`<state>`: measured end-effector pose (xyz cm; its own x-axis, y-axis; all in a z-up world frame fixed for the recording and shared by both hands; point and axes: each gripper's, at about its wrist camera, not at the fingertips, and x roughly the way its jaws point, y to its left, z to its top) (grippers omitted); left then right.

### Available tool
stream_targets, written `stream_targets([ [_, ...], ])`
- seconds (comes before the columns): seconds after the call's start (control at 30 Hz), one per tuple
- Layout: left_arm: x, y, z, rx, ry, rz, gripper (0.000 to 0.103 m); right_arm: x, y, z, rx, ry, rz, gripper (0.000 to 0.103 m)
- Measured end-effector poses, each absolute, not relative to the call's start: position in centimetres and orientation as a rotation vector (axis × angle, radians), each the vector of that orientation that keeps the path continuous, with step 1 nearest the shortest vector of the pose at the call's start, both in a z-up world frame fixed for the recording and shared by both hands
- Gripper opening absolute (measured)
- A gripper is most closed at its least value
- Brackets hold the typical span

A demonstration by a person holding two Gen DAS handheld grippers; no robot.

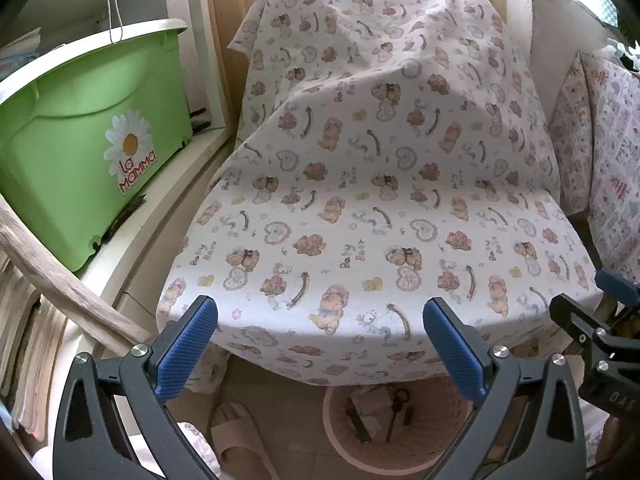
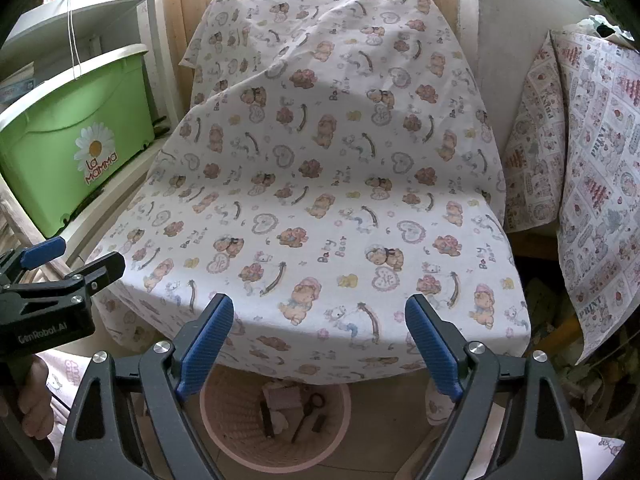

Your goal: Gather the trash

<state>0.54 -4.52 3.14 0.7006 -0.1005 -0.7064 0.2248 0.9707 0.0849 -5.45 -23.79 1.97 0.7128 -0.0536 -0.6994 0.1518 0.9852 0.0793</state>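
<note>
Jaws on both grippers stand wide apart with nothing between them: left gripper (image 1: 320,344) and right gripper (image 2: 320,340) each hang over the near edge of a bench draped in a bear-print cloth (image 2: 320,184). One pink wicker basket (image 2: 340,452) sits on the floor below and just beyond the jaws, under the bench's near edge. Inside it: one pair of scissors (image 2: 306,414), one dark flat stick (image 2: 267,420), one small dark bit to the right of the scissors, and pale crumpled paper (image 2: 282,398), piece count unclear. No loose trash shows on the cloth ahead of the jaws, so I judge the collecting step largely finished, or a pause between pickups. Next move, by my reading, calls for scanning the cloth and the floor around the basket for any leftover piece before either gripper closes; nothing to grasp is visible now. Left of the jaws: one green tub (image 1: 80,152) with a daisy label on a white shelf. Right of them: one second patterned cloth (image 2: 592,168) hanging. One slipper (image 1: 236,432) lies on the floor left of the basket in the left wrist view.
</note>
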Motion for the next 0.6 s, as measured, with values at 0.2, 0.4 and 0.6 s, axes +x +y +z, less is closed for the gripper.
stream_targets([
  [0.2,0.48,-4.61,3.14,0.176,0.769,-0.182,0.102,-5.43,-23.80,1.99,0.132,0.770,-0.112,0.089],
  [0.4,0.17,-4.77,3.16,0.212,0.751,-0.181,0.102,-5.46,-23.74,1.99,0.133,0.769,-0.115,0.089],
  [0.6,-0.03,-4.89,3.24,0.223,0.745,-0.198,0.102,-5.41,-23.76,1.97,0.133,0.770,-0.114,0.089],
])
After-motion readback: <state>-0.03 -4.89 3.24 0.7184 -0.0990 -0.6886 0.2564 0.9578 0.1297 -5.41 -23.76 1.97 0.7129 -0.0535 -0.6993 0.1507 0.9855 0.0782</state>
